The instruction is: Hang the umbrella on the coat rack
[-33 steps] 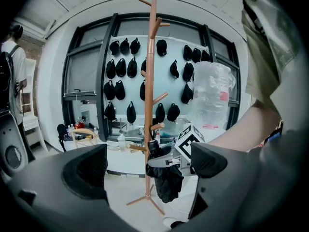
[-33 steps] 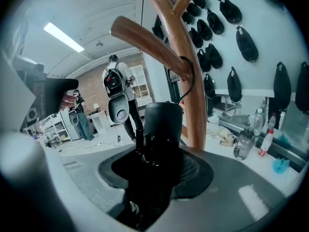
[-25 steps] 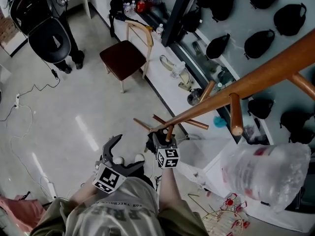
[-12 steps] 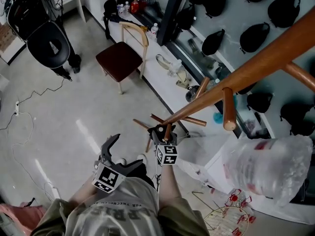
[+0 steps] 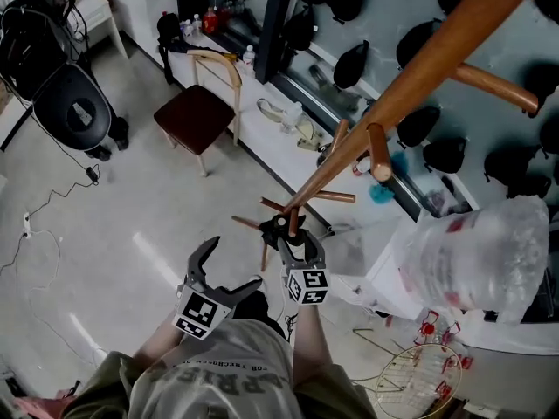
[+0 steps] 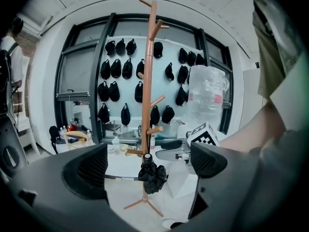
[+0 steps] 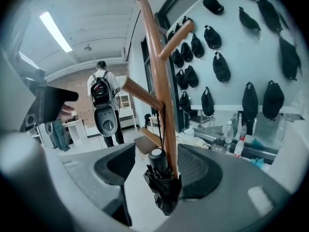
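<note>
The umbrella (image 7: 163, 190) is hanging on the coat rack (image 7: 159, 81). The right gripper (image 7: 157, 170), jaws just opening, is sitting loose around it. The left gripper (image 6: 148, 161) is gaping empty. The shirt (image 5: 218, 382) print's unreadable.

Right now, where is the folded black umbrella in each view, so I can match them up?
Head view: umbrella at centre, a dark bundle low on the rack.
Left gripper view: umbrella at lower centre, hanging some way off.
Right gripper view: umbrella at lower centre, close up.
Shared landmark: the wooden coat rack pole beside it.
</note>
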The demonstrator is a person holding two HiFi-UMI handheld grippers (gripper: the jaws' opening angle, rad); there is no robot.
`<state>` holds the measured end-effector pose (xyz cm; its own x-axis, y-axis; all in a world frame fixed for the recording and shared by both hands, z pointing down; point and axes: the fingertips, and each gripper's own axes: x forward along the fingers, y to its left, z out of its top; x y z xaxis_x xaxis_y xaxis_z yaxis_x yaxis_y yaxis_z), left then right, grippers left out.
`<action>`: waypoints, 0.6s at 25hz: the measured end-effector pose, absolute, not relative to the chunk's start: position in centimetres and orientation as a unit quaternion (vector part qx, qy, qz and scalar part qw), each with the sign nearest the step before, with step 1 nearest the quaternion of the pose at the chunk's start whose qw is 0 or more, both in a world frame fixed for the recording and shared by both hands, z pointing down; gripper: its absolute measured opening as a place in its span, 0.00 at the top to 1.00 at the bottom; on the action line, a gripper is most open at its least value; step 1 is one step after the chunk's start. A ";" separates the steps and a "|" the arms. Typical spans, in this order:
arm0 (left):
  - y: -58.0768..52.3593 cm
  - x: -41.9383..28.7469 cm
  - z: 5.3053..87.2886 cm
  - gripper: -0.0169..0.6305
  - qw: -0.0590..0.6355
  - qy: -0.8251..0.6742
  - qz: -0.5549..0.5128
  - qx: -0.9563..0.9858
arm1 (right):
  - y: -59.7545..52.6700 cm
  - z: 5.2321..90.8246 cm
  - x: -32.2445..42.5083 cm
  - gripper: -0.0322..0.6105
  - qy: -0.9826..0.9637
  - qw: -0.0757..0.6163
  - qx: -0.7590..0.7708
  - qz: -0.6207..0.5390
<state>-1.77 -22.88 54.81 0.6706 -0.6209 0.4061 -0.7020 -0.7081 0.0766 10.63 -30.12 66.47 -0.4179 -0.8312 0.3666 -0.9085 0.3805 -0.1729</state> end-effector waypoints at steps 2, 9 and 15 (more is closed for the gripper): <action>-23.2 -1.6 54.2 0.18 0.110 -0.361 0.168 0.911 | -29.1 63.7 11.1 0.55 -0.821 0.082 0.542 0.161; -24.7 -1.4 51.1 0.18 0.091 -0.362 0.126 0.919 | -25.1 52.4 11.4 0.55 -0.818 -0.013 0.570 0.078; -25.8 -1.7 47.5 0.18 0.074 -0.368 0.084 0.923 | -22.2 44.9 11.1 0.55 -0.810 -0.056 0.584 0.010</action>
